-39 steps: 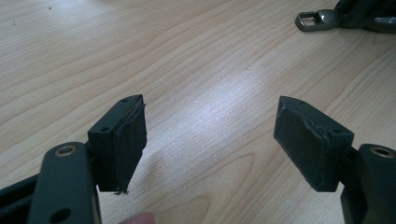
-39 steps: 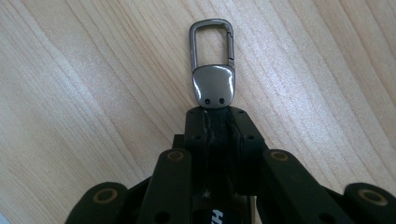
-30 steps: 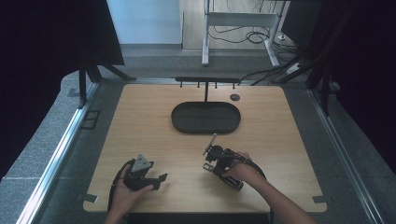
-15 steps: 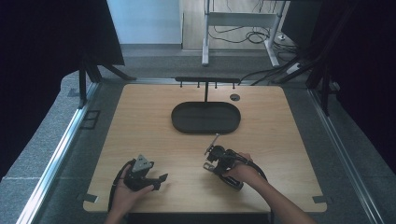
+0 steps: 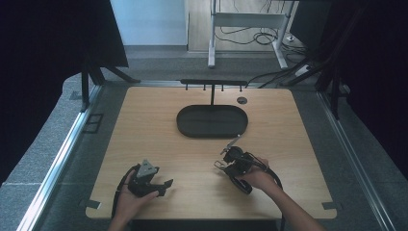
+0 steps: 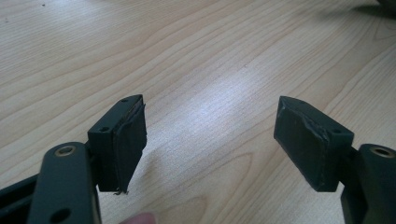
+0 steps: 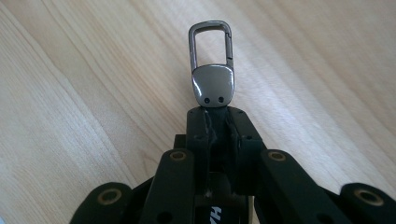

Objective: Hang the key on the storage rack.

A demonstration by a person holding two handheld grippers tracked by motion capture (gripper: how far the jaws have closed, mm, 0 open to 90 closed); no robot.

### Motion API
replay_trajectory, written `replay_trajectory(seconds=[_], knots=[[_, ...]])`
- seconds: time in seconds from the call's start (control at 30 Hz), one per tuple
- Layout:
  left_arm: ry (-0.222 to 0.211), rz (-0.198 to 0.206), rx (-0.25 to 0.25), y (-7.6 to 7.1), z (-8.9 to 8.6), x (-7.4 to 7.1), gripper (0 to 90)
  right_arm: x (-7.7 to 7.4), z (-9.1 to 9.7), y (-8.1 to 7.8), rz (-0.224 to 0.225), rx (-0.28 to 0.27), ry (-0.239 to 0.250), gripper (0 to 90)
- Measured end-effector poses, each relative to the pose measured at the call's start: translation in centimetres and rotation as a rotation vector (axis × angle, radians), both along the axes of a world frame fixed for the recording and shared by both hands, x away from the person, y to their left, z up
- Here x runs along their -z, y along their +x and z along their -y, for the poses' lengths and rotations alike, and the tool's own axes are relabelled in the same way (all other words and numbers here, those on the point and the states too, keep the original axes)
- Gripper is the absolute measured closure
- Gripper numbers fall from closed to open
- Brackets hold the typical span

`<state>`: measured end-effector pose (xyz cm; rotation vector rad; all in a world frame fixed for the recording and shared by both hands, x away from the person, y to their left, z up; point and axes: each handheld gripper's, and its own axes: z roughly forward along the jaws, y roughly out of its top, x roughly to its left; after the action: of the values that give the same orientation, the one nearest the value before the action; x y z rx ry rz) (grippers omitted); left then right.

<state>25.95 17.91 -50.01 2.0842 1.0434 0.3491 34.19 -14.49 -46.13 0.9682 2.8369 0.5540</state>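
While the right gripper (image 7: 215,116) pinches a metal clip (image 7: 212,65) tight — its loop sticking out past the tips, above the table (image 5: 144,125) — the left gripper (image 6: 208,140) rests wide open, holding nothing.

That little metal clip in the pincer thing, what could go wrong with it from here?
1. The right gripper pinches the key clip only by the strap end, so most of it sticks out and might twist or slip loose.
2. The hook rack behind the dark oval tray has thin pegs; if the clip is meant for one, it could miss and drop into the tray.
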Motion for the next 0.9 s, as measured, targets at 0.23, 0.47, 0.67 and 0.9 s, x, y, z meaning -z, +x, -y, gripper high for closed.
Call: replay_trajectory(seconds=[0.23, 0.47, 0.67, 0.9], knots=[[0.001, -0.001, 0.001, 0.0, 0.1, 0.1, 25.9, -1.4, 1.8, -0.6, 0.032, 0.032, 0.125, 80.7], [0.004, 0.000, 0.004, 0.0, 0.2, 0.1, 25.8, -2.2, 3.0, -1.1, 0.064, 0.055, 0.186, 80.7], [0.003, -0.002, 0.004, 0.0, 0.2, 0.1, 25.8, -3.1, 3.9, -1.8, 0.103, 0.072, 0.277, 80.7], [0.004, -0.002, 0.004, 0.0, 0.3, 0.1, 25.8, -3.7, 4.6, -2.3, 0.165, 0.070, 0.342, 80.7]])
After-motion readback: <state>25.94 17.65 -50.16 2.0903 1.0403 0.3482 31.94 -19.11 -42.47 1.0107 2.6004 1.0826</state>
